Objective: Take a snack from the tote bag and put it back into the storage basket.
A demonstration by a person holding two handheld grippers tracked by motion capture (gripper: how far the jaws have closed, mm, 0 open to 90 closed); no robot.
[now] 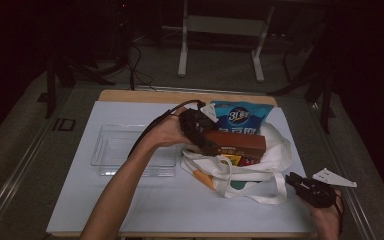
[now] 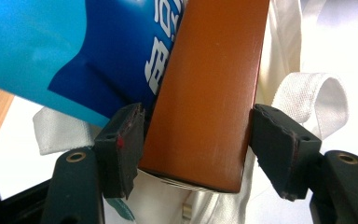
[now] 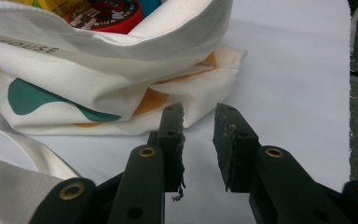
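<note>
left tool (image 1: 200, 131) pinches the brown box (image 1: 235, 143) across its short side, long axis running out toward 3 o'clock over the tote bag (image 1: 267, 167); right tool (image 1: 300, 184) sits slightly spread at 5 o'clock

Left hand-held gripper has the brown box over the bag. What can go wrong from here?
1. The brown box sits between the left hand-held gripper pads near one end only; the long free end could tip or slip out.
2. The box leans against the blue packet; moving it may drag or topple the packet.
3. The right hand-held gripper is open beside the white bag, not holding it, so the bag may shift.
</note>
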